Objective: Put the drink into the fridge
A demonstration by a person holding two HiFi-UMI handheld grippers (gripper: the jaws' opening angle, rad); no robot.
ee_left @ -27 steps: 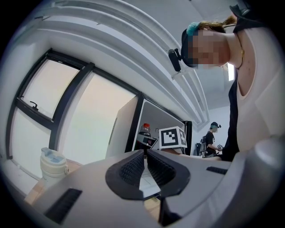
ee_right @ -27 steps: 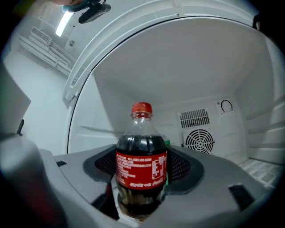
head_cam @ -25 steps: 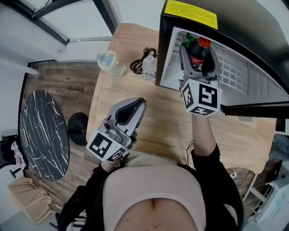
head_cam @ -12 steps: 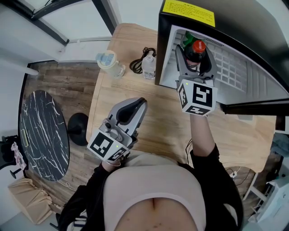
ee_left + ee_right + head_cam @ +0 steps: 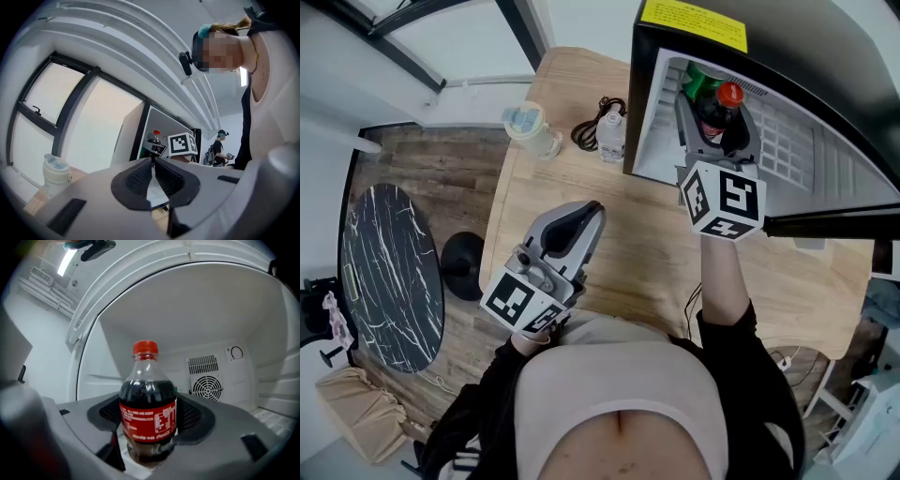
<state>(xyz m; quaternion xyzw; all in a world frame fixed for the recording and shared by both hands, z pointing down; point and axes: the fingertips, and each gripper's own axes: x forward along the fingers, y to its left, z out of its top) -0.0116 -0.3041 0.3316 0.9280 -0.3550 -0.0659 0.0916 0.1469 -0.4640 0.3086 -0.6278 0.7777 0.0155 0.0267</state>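
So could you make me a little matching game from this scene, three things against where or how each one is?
Things:
1. cola bottle
2. left tool
3. pale jug

States:
a. shut, with nothing in it
b. standing on the wooden table
c. gripped by the right tool

Pairs: 1-c, 2-a, 3-b

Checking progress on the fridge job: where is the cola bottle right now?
In the head view's upper right, the cola bottle stands upright, gripped by the right gripper, just inside the open fridge.
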